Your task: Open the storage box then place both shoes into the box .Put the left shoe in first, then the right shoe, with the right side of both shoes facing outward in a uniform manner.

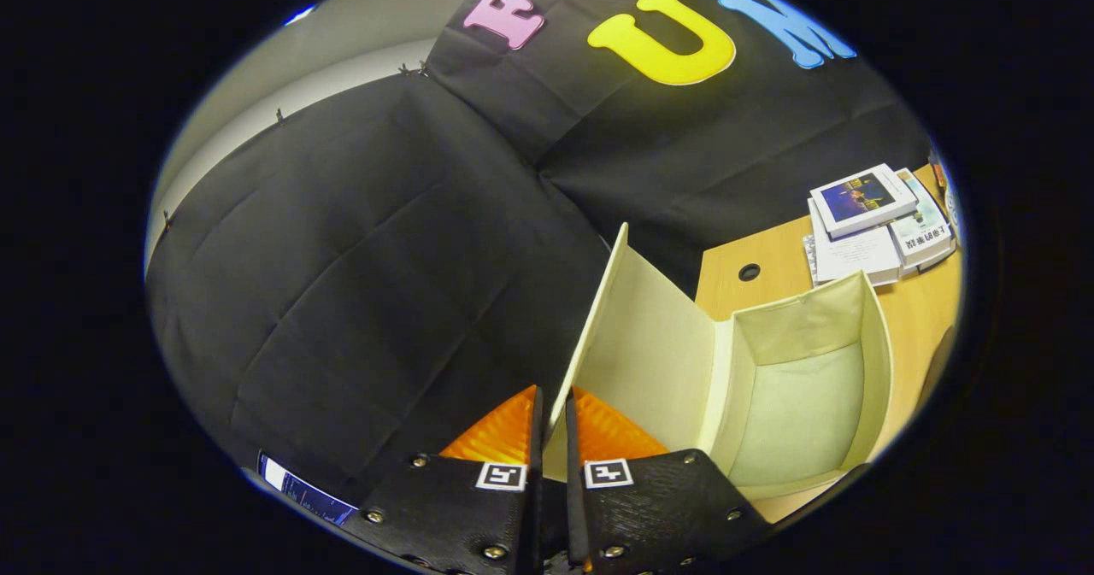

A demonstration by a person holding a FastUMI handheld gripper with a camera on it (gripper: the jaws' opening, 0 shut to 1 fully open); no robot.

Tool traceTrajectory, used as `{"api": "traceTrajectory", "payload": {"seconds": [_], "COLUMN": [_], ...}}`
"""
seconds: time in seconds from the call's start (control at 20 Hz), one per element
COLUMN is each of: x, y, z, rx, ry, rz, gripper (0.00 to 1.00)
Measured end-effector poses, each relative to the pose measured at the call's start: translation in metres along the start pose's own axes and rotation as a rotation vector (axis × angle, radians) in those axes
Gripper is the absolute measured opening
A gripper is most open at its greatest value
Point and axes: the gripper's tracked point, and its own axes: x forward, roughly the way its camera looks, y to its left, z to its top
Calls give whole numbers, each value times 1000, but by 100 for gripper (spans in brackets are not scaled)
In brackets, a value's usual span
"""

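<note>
Opening step is basically in hand here — the gripper (551,425) is clenched on the edge of the lid (637,344), which stands swung up off the box (880,361). The box sits open on the desk (919,310), just right of the fingers, its inside bare, books (880,220) beyond it. I'd say next comes letting go — then fetching the left shoe.

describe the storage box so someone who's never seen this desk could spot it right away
On the wooden desk in front of the black cloth wall, look beside the stack of books. The storage box is the cream fabric cube, empty inside, with its flap raised. Unlike the flat books, it stands tall, and the gripper has its jaws pinched on the flap's edge.
</note>
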Motion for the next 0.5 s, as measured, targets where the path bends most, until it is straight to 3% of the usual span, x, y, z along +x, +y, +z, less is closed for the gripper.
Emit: {"api": "traceTrajectory", "payload": {"seconds": [0.1,0.2,0.3,0.45,0.5], "x": [2,0,-6,-24,-35], "y": [4,5,6,-2,-9], "z": [-2,2,12,28,34], "rx": [-18,-41,-79,-175,-208], "ry": [11,-3,-36,-75,-92], "rz": [13,38,45,17,1], "gripper": [11,22,44,97,97]}}
